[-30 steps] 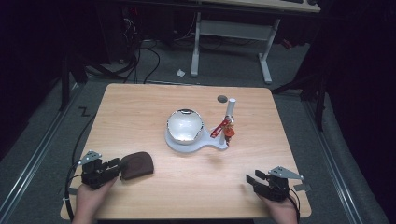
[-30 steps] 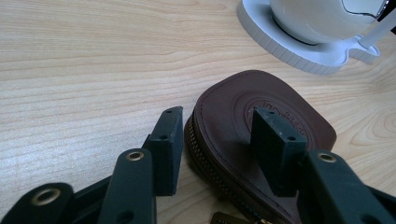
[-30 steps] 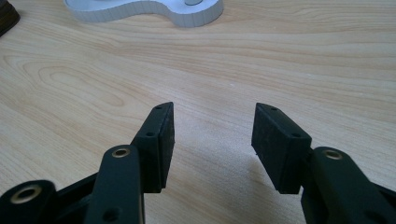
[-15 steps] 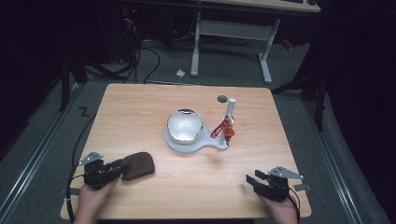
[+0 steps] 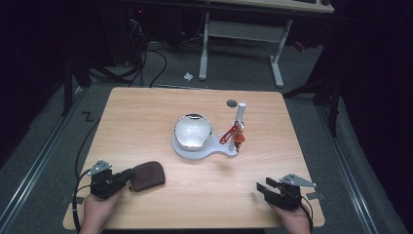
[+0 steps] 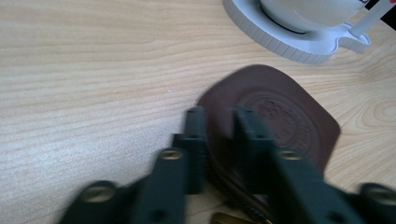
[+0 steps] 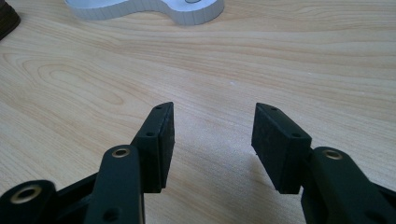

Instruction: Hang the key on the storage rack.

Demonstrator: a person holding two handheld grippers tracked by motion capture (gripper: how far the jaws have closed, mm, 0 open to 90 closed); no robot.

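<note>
A brown leather pouch (image 5: 148,175) lies flat near the table's front left. My left gripper (image 5: 130,174) is at its near end. In the left gripper view the two jaws (image 6: 219,126) stand close together with the edge of the pouch (image 6: 280,116) between them, closed on it. My right gripper (image 5: 260,187) rests low at the front right, open, its jaws (image 7: 212,126) wide apart over bare wood with nothing between them.
At mid-table a shiny white bowl (image 5: 192,130) sits on a white base (image 5: 214,150) that carries a white post (image 5: 240,113) and a red piece (image 5: 233,134). That base (image 6: 289,46) lies just beyond the pouch. A small dark disc (image 5: 232,103) lies behind the post.
My left gripper has crept slightly right, onto the near end of the pouch. The right gripper and the bowl have stayed put.
</note>
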